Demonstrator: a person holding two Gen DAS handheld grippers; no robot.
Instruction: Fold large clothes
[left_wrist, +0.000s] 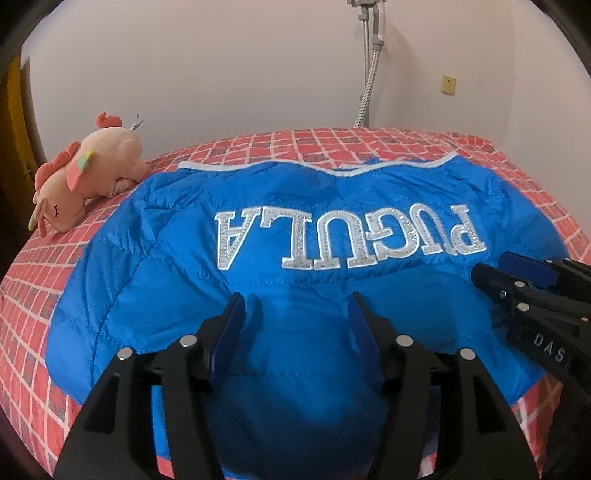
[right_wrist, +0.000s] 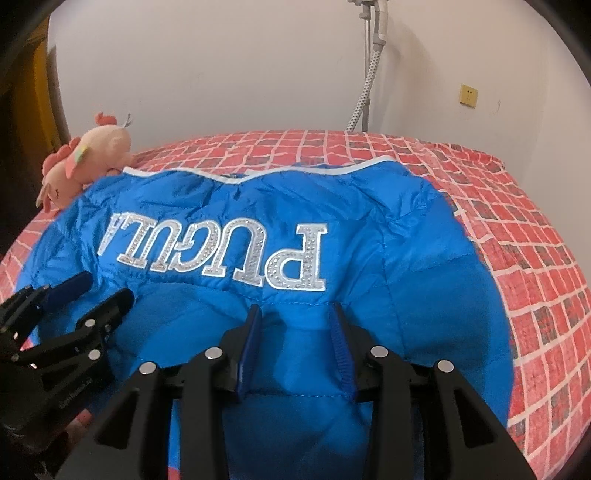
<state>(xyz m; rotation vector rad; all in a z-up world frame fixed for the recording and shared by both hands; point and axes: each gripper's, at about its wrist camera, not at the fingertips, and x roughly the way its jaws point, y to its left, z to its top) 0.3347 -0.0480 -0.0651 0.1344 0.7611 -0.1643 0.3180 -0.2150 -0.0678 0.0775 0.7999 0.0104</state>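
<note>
Both wrist views close, tilted down across the blue jacket (left_wrist: 295, 221), sharing its lettering, far wall.

Left tongs (left_wrist: 295, 299) angled downward, jaws apart, nothing pinched. Right tongs (right_wrist: 297, 308) just beside, same tilt, jaws narrower but parted, pads free.

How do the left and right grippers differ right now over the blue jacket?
The left gripper stands with its jaws wider apart; the right gripper has a narrower gap. The left gripper sits below the "LA" end of the lettering on the blue jacket; the right gripper sits below the "P". Both have blue pads, point down at the jacket's near part, and neither visibly pinches fabric.
</note>
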